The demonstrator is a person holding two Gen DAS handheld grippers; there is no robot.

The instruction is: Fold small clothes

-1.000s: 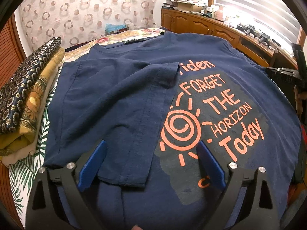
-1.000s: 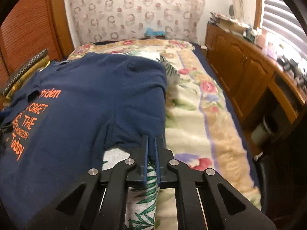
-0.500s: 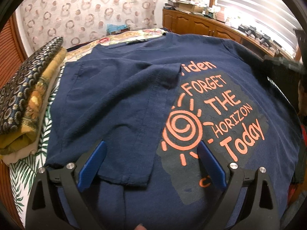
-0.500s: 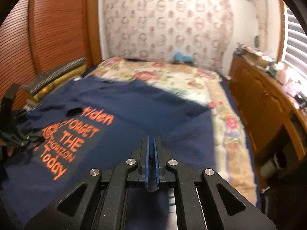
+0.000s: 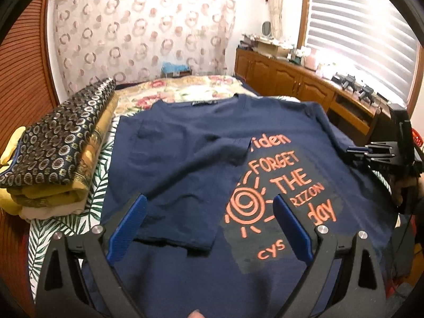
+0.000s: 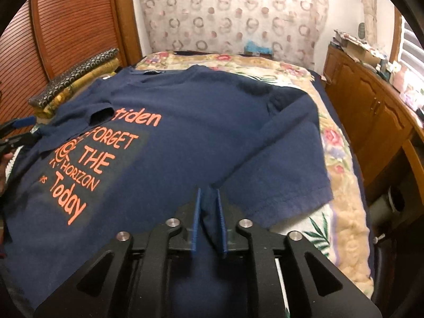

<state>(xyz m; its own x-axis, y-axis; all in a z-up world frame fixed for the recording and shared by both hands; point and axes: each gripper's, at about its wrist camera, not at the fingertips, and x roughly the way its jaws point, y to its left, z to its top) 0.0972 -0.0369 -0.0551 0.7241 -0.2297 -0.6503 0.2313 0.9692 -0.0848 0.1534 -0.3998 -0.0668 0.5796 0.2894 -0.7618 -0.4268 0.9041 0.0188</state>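
A navy T-shirt (image 5: 185, 159) with orange lettering lies face up on the bed, its left side and sleeve (image 5: 172, 190) folded in over the chest. My left gripper (image 5: 209, 201) hovers open above the folded edge near the hem, with nothing between its fingers. My right gripper (image 6: 208, 192) is low over the shirt's right side (image 6: 198, 132). Its jaws are opening, and a ridge of navy cloth still stands in the narrow gap between the blue pads. The right sleeve (image 6: 291, 172) lies spread towards the bed's edge. In the left wrist view the right gripper (image 5: 355, 149) shows at the far right.
A stack of folded cloths (image 5: 53, 153), dark patterned on top of yellow, sits left of the shirt. The floral bed cover (image 6: 344, 212) shows beyond the right sleeve. A wooden cabinet (image 5: 291, 79) with clutter on top runs along the right wall, and a slatted wooden door (image 6: 66, 26) stands at the left.
My right gripper carried the shirt's right edge inward over the shirt, and its jaws have parted from tightly shut. My left gripper rose and drew back a little, still open.
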